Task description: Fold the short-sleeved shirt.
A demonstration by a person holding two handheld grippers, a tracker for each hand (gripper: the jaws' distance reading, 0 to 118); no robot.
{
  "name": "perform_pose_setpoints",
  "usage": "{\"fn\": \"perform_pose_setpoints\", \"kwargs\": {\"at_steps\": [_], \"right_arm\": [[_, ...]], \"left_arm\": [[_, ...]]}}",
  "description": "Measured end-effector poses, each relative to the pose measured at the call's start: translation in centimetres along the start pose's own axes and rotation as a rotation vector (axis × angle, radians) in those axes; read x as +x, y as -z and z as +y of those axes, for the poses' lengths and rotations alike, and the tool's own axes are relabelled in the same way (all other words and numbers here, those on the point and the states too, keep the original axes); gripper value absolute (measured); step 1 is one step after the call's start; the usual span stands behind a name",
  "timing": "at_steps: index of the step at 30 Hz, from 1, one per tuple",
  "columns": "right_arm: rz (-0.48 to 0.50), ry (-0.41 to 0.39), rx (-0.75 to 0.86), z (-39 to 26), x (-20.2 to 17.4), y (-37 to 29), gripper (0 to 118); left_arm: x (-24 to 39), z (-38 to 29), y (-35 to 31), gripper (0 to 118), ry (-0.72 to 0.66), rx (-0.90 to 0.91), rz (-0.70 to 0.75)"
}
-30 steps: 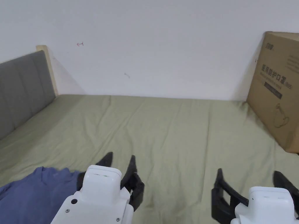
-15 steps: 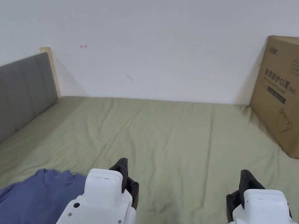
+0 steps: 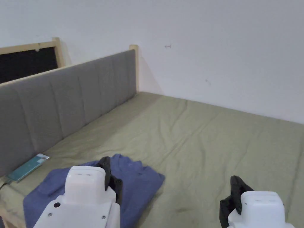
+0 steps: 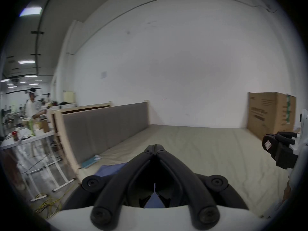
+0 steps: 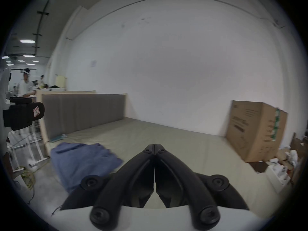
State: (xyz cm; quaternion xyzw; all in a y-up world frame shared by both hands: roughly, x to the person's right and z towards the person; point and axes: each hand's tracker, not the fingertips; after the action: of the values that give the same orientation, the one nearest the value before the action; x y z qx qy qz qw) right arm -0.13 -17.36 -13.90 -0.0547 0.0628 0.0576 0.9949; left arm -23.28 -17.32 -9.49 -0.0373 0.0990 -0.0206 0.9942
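On the bed (image 3: pixel 207 142), near left: blue shirt (image 3: pixel 139 184), lying bunched.
Left gripper (image 4: pixel 155 145): jaws closed, empty, above shirt.
Right gripper (image 5: pixel 154 145): jaws closed, empty.

Both grippers are held low and level, side by side: the left gripper (image 3: pixel 106 166) and the right gripper (image 3: pixel 236 185) each have jaws pressed together, holding nothing.

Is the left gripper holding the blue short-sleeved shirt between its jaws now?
No, the left gripper has its jaws closed on nothing, above the blue short-sleeved shirt lying on the green bed sheet.
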Motion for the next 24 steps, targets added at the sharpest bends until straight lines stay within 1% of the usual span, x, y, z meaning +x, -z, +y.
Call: {"fn": "perform_pose_setpoints", "kwargs": {"at_steps": [3,5,9,13,16,18,19,20,23,24], "right_arm": [[0.093,-0.027,0.002,-0.3,-2.8,1.0,0],[0.128,-0.043,0.002,-0.5,-4.0,1.3,0],[0.166,-0.038,-0.022,-1.1,-5.1,2.4,0],[0.177,-0.067,-0.033,-1.5,-5.8,3.4,0],[0.184,-0.072,-0.054,-1.9,-6.2,4.1,0],[0.180,-0.077,-0.070,-2.2,-6.5,4.4,0],[0.177,-0.076,-0.078,-2.4,-6.4,4.8,0],[0.173,-0.072,-0.090,-2.7,-6.2,5.3,0],[0.165,-0.056,-0.126,-3.3,-5.9,5.8,0],[0.161,-0.056,-0.136,-3.5,-5.7,6.2,0]], "left_arm": [[-2.8,-0.3,-0.9,0,-0.029,-0.015,0.101],[-3.9,-0.5,-0.9,0,-0.040,-0.046,0.137],[-4.6,-1.1,0.2,0,-0.023,-0.087,0.156],[-4.9,-2.6,2.9,0,-0.050,-0.170,0.134],[-5.1,-4.6,6.3,0,-0.066,-0.254,0.100],[-5.2,-5.9,9.7,0,-0.055,-0.412,0.063],[-5.3,-6.9,11.1,0,-0.067,-0.404,0.046],[-5.4,-8.0,12.9,0,-0.060,-0.435,0.029],[-5.7,-11.5,18.9,0,-0.054,-0.593,-0.002],[-5.9,-12.8,20.7,10,-0.075,-0.624,-0.025]]}}
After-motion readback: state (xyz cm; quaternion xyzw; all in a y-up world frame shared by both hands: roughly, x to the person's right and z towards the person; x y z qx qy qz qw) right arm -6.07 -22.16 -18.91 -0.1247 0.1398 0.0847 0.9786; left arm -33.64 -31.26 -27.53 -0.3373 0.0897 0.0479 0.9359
